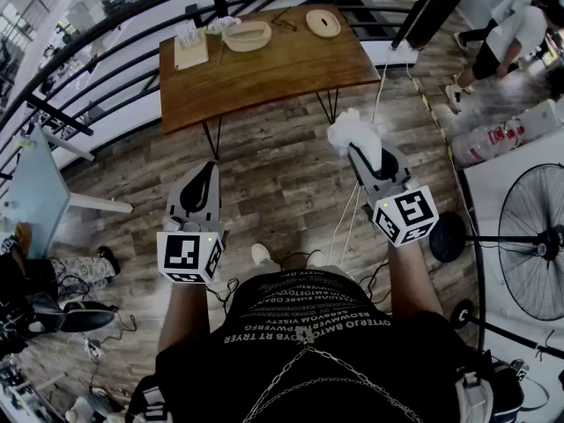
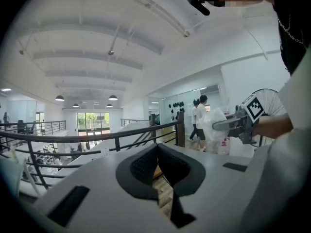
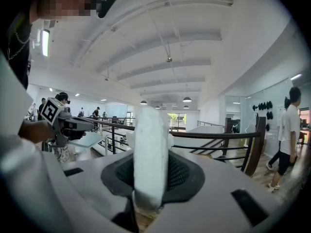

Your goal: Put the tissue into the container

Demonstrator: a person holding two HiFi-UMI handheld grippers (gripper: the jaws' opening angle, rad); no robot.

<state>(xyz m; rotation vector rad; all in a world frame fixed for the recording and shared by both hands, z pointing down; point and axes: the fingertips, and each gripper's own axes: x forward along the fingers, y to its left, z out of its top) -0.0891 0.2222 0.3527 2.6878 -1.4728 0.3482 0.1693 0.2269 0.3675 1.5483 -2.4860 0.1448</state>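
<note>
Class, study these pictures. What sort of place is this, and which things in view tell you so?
Probably an upper-floor gallery in an open-plan office or workshop: a black railing edges the wood-plank floor, with a lower hall beyond; a wooden table and a pedestal fan stand here.

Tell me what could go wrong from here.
The tissue bulges loose past the jaws of the right gripper, so it may slip or tear on the way. The wooden table with the oval container stands some way off, and white cables cross the floor: a trip hazard.
</note>
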